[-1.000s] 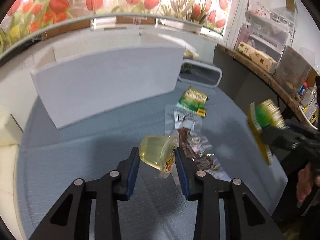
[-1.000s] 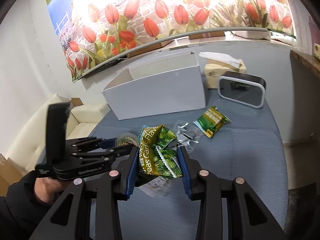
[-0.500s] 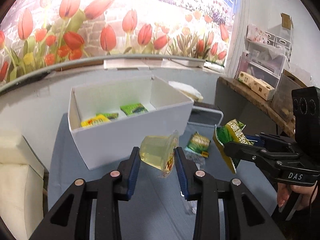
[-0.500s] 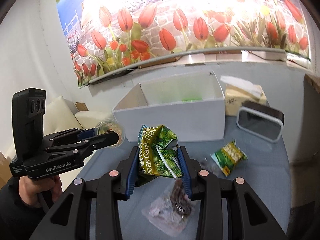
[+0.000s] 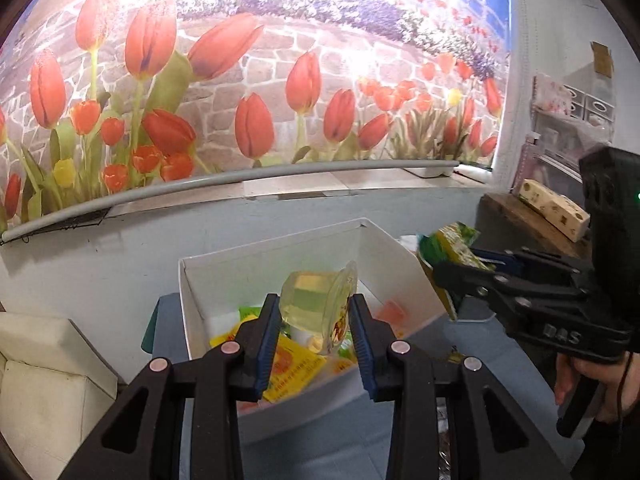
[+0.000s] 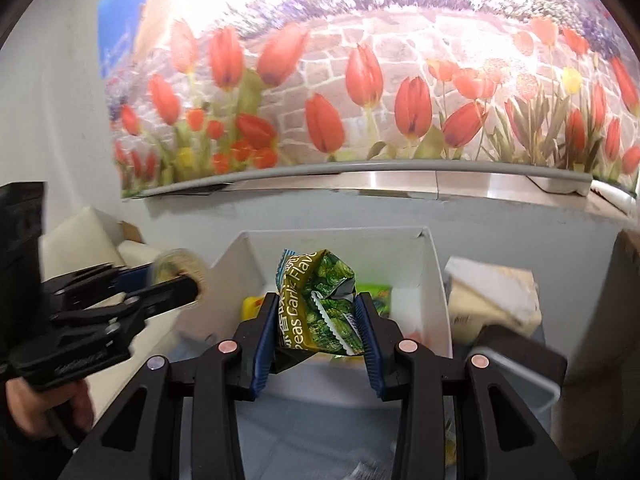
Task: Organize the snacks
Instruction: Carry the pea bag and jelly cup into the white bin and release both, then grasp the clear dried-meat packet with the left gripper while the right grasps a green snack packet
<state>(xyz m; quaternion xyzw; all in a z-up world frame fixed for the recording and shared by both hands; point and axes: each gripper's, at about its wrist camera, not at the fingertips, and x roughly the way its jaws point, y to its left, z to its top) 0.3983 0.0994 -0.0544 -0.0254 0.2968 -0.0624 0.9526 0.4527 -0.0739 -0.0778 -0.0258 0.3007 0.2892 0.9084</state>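
Step in hand, by the look of it: carrying two snacks to the white box [image 5: 400,276] and dropping them in.

Left gripper [image 5: 314,322], lower centre of the left wrist view: jaws nearly closed, blue pads pressed on both sides of a clear jelly cup [image 5: 316,304], tipped on its side with the foil lid toward the right pad. Cup seen directly in front of the box's open top, over the yellow packets [image 5: 292,364] already lying inside.

Right gripper [image 6: 316,326], lower centre of the right wrist view: jaws narrowed onto a crumpled green pea snack bag [image 6: 316,304], pinched across its lower half, the upper half standing free above the pads. Bag lined up with the box opening, a green packet [image 6: 374,292] visible on the box floor behind it.

To do it well:
- Carry each snack past the near wall of the box before letting go; a release short of the rim would likely land it on the grey tabletop [image 5: 520,368].
- Lower toward the packets inside before opening, especially the jelly cup: rigid and round, likely to roll or bounce if dropped from height.
- Keep the two grippers apart over the opening; in the left wrist view the other gripper sits at the right edge, close to the box's right wall.
- Open the jaws fully and draw back without snagging the bag's loose top.
- Aim the cup at a bare patch of floor, if any, so it settles flat.
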